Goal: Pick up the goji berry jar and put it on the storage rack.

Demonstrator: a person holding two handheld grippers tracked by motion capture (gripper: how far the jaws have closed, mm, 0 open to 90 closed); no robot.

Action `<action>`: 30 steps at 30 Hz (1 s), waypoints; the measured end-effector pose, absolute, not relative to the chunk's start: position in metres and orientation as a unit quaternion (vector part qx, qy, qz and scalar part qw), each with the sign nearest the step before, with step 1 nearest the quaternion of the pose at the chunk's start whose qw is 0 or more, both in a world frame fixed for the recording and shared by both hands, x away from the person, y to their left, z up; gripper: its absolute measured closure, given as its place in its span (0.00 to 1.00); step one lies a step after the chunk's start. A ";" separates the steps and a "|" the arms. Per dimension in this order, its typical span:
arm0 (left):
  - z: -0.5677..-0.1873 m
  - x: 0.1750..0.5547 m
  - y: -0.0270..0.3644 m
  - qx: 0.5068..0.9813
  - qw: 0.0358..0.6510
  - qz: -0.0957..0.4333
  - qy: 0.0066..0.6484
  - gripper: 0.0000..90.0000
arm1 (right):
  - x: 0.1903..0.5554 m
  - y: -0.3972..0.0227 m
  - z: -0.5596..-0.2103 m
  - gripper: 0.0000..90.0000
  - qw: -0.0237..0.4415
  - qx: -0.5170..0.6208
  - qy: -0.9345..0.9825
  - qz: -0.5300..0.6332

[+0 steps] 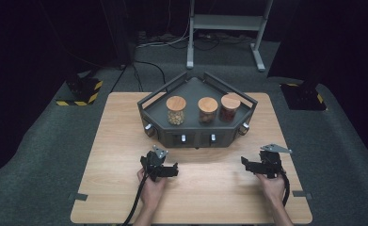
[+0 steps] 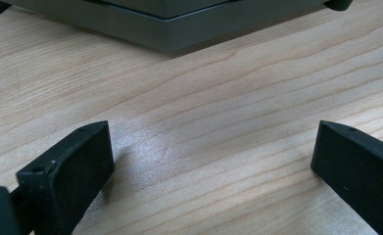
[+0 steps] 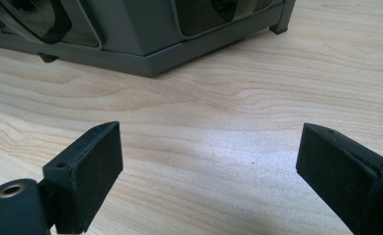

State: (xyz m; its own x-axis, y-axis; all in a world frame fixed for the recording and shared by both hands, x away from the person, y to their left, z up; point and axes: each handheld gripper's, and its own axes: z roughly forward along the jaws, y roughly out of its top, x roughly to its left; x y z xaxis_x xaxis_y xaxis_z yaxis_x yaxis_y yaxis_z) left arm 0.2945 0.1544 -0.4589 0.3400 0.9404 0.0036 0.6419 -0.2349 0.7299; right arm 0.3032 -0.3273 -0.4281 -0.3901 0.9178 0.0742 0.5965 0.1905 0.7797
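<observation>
Left gripper (image 1: 165,168) and right gripper (image 1: 257,165), each with jaws spread wide and holding nothing, rest low over the wooden table (image 1: 116,155). Ahead of both stands a grey angular rack (image 1: 196,134) carrying three cork-lidded jars (image 1: 207,109) in a row, well beyond the jaw tips.

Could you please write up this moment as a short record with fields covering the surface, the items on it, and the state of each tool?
surface: wooden table
rack: grey angular tray at the table's far middle
jars: three lidded glass jars in a row in the tray: left jar, middle jar, right jar
lids: wooden, on all three
left tool: open, holding nothing, resting low over the table near the tray
right tool: open, holding nothing, low over the table right of the tray's front
</observation>
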 end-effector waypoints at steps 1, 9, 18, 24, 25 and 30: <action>-0.459 0.295 0.154 0.751 0.325 0.230 0.526 0.02 | 0.303 -0.327 -0.429 0.11 0.211 0.511 0.742 0.380; -0.459 0.295 0.154 0.751 0.325 0.230 0.526 0.02 | 0.303 -0.324 -0.433 0.10 0.211 0.511 0.742 0.379; -0.459 0.295 0.154 0.751 0.325 0.230 0.527 0.02 | 0.305 -0.316 -0.435 0.10 0.216 0.505 0.747 0.375; -0.459 0.295 0.154 0.751 0.325 0.230 0.526 0.02 | 0.306 -0.312 -0.438 0.10 0.215 0.504 0.746 0.378; -0.459 0.294 0.154 0.751 0.325 0.230 0.526 0.02 | 0.307 -0.311 -0.438 0.10 0.216 0.504 0.746 0.378; -0.459 0.295 0.154 0.752 0.324 0.230 0.526 0.02 | 0.308 -0.308 -0.440 0.10 0.218 0.502 0.747 0.377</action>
State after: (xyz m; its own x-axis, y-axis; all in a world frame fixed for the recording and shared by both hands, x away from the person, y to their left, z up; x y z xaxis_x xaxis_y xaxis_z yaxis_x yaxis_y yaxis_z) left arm 0.2945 0.1543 -0.4589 0.3402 0.9404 0.0041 0.6419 -0.2354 0.7298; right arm 0.3077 -0.3084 -0.4397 -0.4012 0.9144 0.0535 0.5859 0.2113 0.7823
